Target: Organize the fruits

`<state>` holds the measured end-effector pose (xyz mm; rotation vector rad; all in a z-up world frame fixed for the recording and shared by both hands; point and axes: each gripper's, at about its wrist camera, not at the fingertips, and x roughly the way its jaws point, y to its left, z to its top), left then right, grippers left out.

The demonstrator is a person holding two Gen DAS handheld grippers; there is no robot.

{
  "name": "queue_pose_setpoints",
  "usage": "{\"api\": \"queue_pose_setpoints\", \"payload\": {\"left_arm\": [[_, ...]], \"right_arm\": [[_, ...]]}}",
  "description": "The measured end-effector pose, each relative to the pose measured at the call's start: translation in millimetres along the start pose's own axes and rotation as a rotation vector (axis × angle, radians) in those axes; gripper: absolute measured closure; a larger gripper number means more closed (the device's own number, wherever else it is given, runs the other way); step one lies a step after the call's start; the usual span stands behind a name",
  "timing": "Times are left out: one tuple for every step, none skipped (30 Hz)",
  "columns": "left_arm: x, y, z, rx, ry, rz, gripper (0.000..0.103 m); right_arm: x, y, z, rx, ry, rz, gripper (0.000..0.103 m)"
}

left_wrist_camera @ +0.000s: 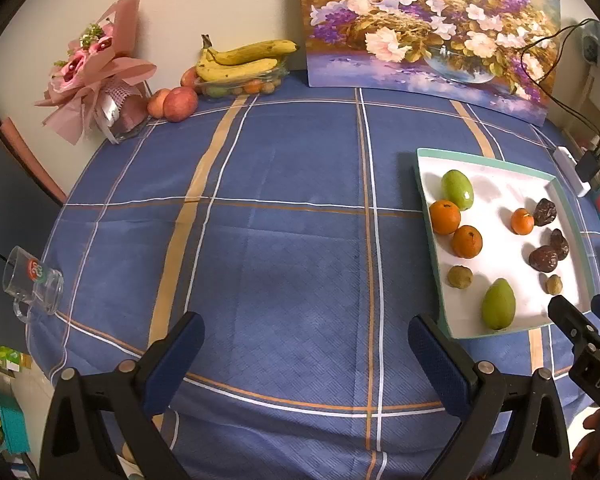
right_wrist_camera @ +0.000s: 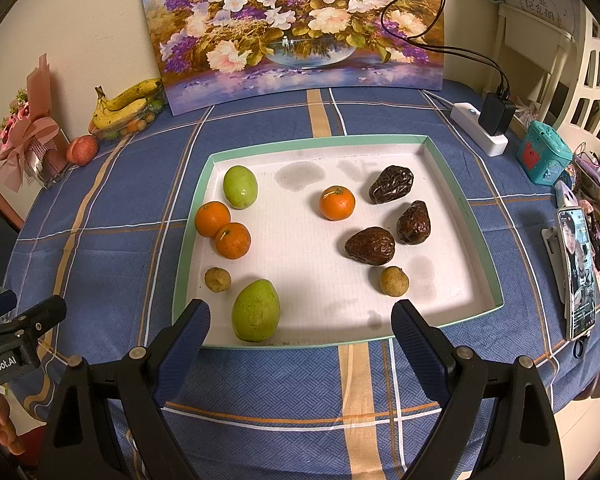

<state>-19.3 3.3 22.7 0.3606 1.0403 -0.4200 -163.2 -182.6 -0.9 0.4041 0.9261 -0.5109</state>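
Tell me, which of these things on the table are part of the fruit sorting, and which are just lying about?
Job: tray, oranges, green fruits, dark dried fruits, small brown fruits.
Lying about: painting, phone, bouquet, glass mug.

A round table is covered with a blue cloth with white and tan stripes (right_wrist_camera: 324,392). Behind it is a plain cream wall (left_wrist_camera: 220,0). A big painting of purple and white flowers in a glass bowl (right_wrist_camera: 296,28) leans against the wall at the back of the table. A pink paper-wrapped bunch of flowers (left_wrist_camera: 96,68) stands at the far left by the wall. At the far right is a white wooden chair with cut-out holes (right_wrist_camera: 596,76). The light is warm and a bit yellow, like a lamp indoors.
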Motion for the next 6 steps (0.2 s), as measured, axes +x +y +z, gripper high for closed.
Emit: {"api": "queue_pose_setpoints", "payload": {"left_arm": [[-0.3, 0.4, 0.3, 0.0, -0.002, 0.001, 0.0], [-0.6, 0.6, 0.4, 0.0, -0.004, 0.003, 0.0], [-1.3, 0.4, 0.3, -0.001, -0.007, 0.004, 0.0], [-1.6, 0.2, 0.2, -0.001, -0.008, 0.004, 0.0], [-1.6, -0.1, 0.2, -0.001, -0.008, 0.004, 0.0], [-1.1, -0.3, 0.2, -0.001, -0.007, 0.003, 0.0]], "right_arm": [[0.5, -0.3, -1.1, 0.0, 0.0, 0.0, 0.011], [0.5, -0.4, -1.3, 0.0, 0.0, 0.0, 0.011], [0.5, -0.3, -1.0, 0.0, 0.0, 0.0, 0.011], [0.5, -0.3, -1.0, 0.0, 0.0, 0.0, 0.011], [0.4, -0.3, -0.8, 0.0, 0.0, 0.0, 0.011], [0.3, -0.3, -0.6, 0.0, 0.0, 0.0, 0.011]]}}
